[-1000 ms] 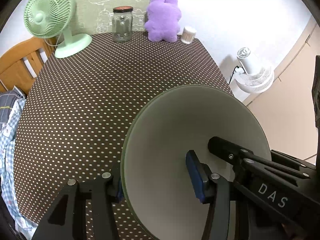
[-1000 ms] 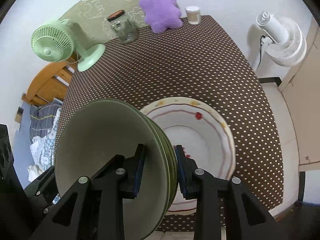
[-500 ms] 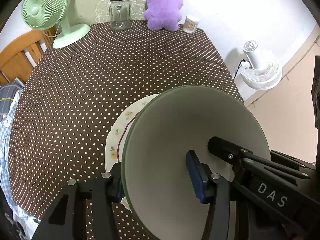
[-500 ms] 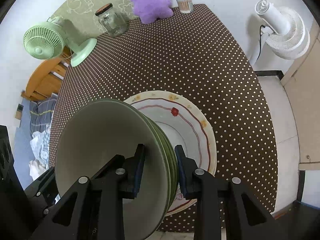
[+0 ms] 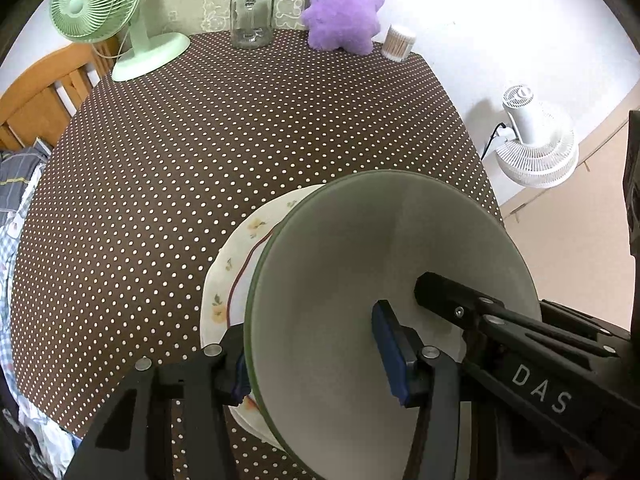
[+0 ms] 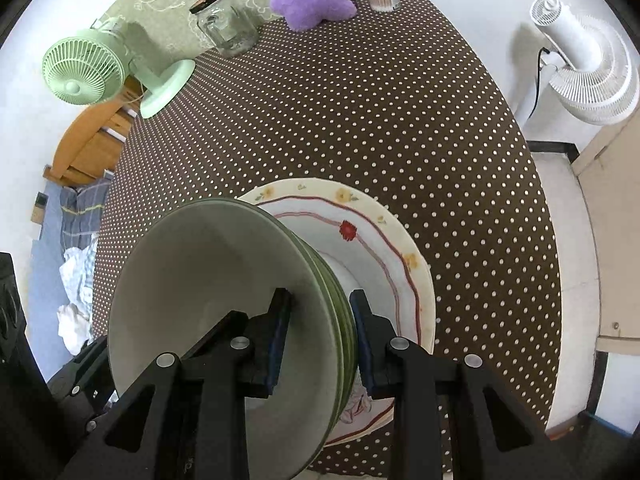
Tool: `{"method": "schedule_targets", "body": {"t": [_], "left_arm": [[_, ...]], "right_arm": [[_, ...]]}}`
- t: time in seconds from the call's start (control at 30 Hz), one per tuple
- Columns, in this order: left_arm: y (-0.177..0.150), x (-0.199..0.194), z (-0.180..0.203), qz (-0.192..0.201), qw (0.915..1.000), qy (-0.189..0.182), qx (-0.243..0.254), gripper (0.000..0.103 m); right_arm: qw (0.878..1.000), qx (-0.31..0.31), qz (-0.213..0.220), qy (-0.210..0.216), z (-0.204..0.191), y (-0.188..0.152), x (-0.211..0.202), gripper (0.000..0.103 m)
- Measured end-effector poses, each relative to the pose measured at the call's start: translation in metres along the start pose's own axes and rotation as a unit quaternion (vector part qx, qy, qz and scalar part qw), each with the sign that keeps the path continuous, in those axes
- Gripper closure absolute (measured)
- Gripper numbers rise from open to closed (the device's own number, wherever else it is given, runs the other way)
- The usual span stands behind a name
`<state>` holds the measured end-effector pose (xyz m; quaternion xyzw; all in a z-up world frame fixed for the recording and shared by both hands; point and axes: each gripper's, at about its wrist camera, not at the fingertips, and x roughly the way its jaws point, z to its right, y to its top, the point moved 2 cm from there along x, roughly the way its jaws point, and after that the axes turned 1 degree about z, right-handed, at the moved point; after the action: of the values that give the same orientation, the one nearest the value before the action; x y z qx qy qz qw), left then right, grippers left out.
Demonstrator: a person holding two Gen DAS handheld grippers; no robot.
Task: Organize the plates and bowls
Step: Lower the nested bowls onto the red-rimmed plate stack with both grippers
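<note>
A stack of green bowls [image 5: 360,264] [image 6: 224,280] hangs tilted above a white floral plate [image 5: 236,252] [image 6: 384,248] on the dotted tablecloth. My left gripper [image 5: 316,364] is shut on the stack's rim, one blue pad inside the top bowl, the other under the stack. My right gripper [image 6: 320,340] is shut on the opposite rim, one pad inside, one outside. In the left wrist view the right gripper's black body [image 5: 500,328] reaches into the bowl. The bowls hide much of the plate.
At the table's far edge stand a green desk fan [image 5: 120,24], a glass jar [image 5: 251,12], a purple plush toy [image 5: 344,4] and a cotton swab container [image 5: 398,42]. A white floor fan [image 6: 580,60] stands right of the table. A wooden chair [image 5: 44,96] stands left.
Both grippers have moved back toward the near table edge with the bowl stack. The floral plate has come into the left wrist view beneath the bowls.
</note>
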<state>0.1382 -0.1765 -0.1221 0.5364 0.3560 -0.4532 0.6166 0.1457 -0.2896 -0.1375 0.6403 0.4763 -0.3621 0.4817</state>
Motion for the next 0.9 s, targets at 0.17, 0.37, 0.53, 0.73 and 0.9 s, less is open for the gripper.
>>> {"method": "schedule_targets", "body": {"t": [0.17, 0.37, 0.53, 0.73, 0.9], "left_arm": [[0.0, 0.001, 0.004, 0.0, 1.0, -0.003, 0.001, 0.052], [-0.004, -0.001, 0.004, 0.001, 1.0, 0.002, 0.004, 0.052], [-0.005, -0.004, 0.006, 0.012, 0.9997, 0.016, 0.011, 0.052], [-0.007, -0.006, 0.001, 0.022, 0.9991, 0.037, 0.001, 0.036], [-0.009, -0.014, 0.0, 0.037, 0.9988, 0.033, -0.003, 0.019]], "right_arm": [[1.0, -0.003, 0.006, -0.007, 0.006, 0.006, 0.001, 0.069], [1.0, -0.021, 0.016, -0.011, 0.005, 0.004, -0.001, 0.069], [0.999, -0.029, 0.024, -0.017, 0.003, 0.003, -0.003, 0.069], [0.997, -0.052, 0.036, -0.035, 0.0, 0.003, -0.005, 0.055], [0.991, -0.078, 0.076, -0.075, -0.002, 0.004, -0.015, 0.034]]}}
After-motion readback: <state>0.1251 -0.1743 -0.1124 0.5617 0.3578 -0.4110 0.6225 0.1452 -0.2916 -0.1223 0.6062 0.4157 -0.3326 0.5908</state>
